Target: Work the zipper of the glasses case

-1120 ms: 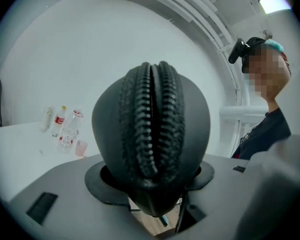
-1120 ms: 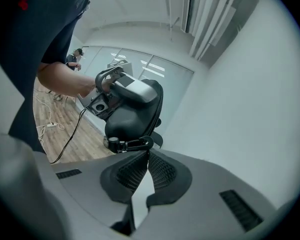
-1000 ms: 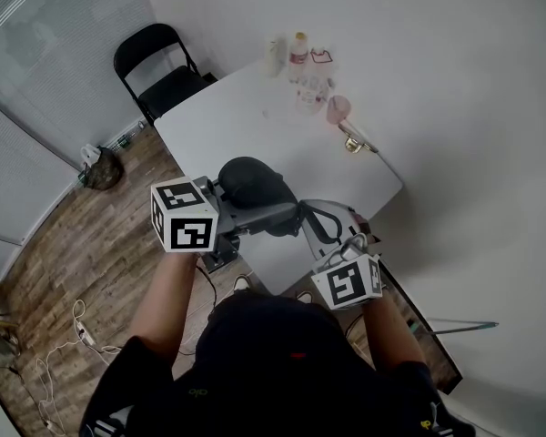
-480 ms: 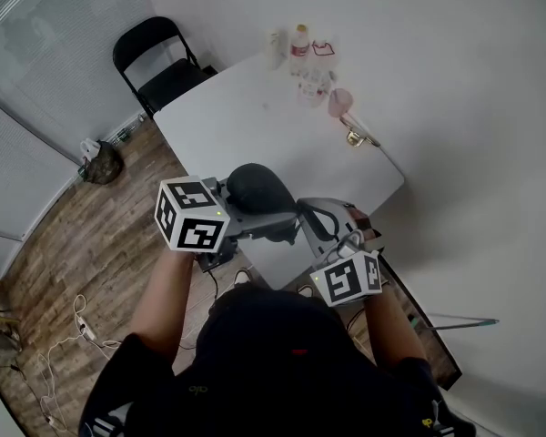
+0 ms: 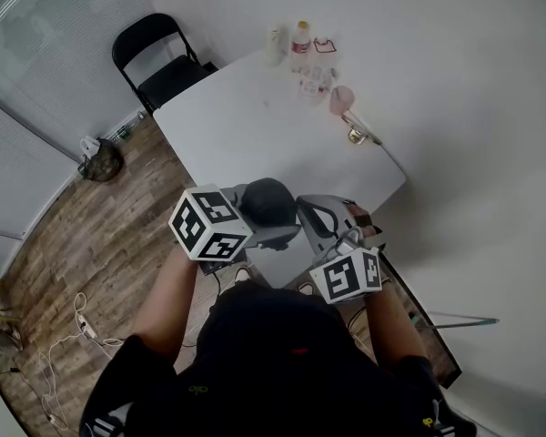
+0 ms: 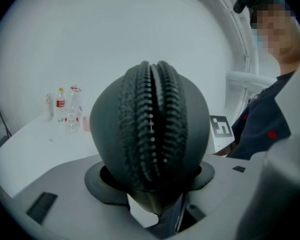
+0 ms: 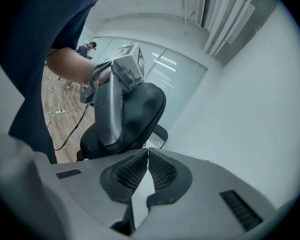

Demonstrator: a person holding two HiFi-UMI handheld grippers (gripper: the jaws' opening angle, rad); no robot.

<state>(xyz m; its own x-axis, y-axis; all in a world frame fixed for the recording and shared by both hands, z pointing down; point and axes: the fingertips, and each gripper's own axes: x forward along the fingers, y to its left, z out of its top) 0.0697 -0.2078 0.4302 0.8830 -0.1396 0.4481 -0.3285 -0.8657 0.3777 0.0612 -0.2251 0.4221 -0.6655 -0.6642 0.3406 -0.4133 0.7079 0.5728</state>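
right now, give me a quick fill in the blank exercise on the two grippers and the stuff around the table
1. The left gripper holds the ___ between its jaws, zipper toward its camera.
2. The right gripper has its jaws ___, with their tips close to the case.
3. The chair at the far corner of the white table is coloured ___.

Missing words: glasses case; shut; black
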